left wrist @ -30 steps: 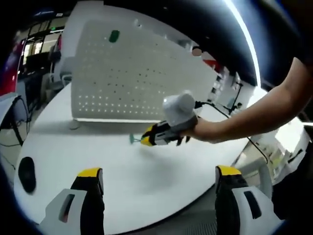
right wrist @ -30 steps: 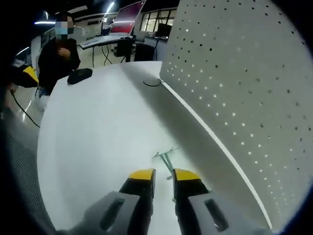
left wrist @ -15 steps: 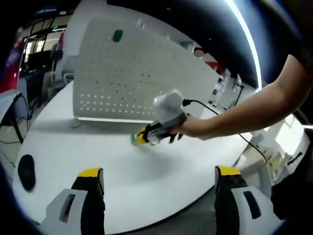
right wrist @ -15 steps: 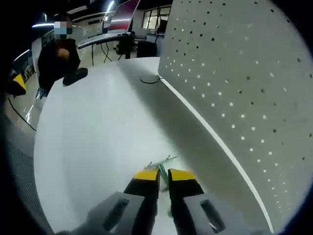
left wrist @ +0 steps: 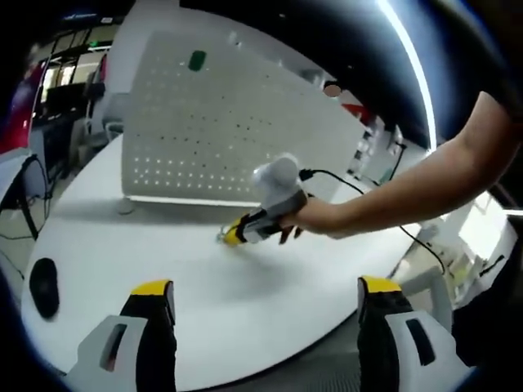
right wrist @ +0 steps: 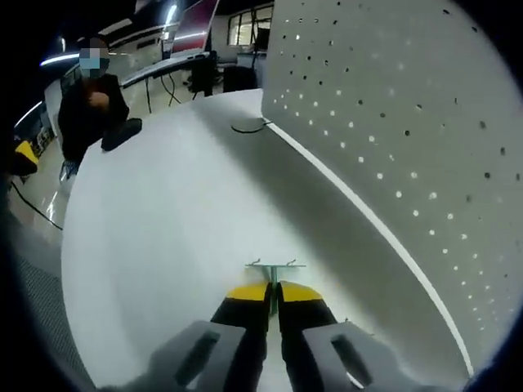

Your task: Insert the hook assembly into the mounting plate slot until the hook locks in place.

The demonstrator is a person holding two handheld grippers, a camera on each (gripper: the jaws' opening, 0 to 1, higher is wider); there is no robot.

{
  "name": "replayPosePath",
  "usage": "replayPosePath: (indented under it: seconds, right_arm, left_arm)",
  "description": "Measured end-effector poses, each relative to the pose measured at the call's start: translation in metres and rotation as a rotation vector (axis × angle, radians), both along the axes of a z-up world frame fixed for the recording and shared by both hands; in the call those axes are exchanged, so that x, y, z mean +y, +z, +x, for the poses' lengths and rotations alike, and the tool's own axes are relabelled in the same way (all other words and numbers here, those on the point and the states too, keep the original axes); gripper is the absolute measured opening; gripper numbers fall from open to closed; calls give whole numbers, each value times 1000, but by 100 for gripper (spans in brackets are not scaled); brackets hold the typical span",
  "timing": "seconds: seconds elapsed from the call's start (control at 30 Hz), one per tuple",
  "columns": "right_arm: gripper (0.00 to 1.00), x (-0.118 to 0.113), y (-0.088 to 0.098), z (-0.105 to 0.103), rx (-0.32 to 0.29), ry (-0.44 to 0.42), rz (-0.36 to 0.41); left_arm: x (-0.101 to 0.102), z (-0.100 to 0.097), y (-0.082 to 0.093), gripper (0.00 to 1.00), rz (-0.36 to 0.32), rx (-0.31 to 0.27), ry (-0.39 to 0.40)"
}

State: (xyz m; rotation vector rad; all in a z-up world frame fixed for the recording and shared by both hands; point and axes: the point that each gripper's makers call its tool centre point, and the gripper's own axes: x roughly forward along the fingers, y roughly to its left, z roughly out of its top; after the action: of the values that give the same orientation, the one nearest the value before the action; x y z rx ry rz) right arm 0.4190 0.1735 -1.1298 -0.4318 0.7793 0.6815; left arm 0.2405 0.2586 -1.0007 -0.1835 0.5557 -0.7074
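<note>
White tabletop [right wrist: 155, 245]: we are clamping the wire hook [right wrist: 274, 265] in the closed right gripper [right wrist: 273, 292], left gripper [left wrist: 257, 287] gaping empty; next, lifting toward the pegboard [right wrist: 392, 106].

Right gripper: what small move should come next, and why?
Probably lift. The right gripper has its fingers closed on the green hook, which lies low over the white table; the pegboard stands beside it, awaiting the hook.

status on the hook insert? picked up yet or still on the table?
Done: right gripper has shut on the green hook, whose crossbar shows just past the tips. In hand: the hook sits low over the white table; whether it is lifted is unclear. Left: carry it to the perforated plate and lock it in. Left gripper is open, idle.
</note>
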Motion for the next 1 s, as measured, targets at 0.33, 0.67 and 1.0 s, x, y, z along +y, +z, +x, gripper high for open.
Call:
replayPosePath:
  seconds: [0.33,0.67,1.0]
  right_arm:
    - [0,7,28,4,-29,-37,56]
    - [0,-1,50,6,-36,-128,85]
    - [0,-11,76,-5,-64,-191,132]
  left_arm:
    - [-4,-2,1,93,-4,3,-18]
    - [-2,-1,5,92,-38,5,-9]
    - [-3,-2,9,90,-48,-3,-19]
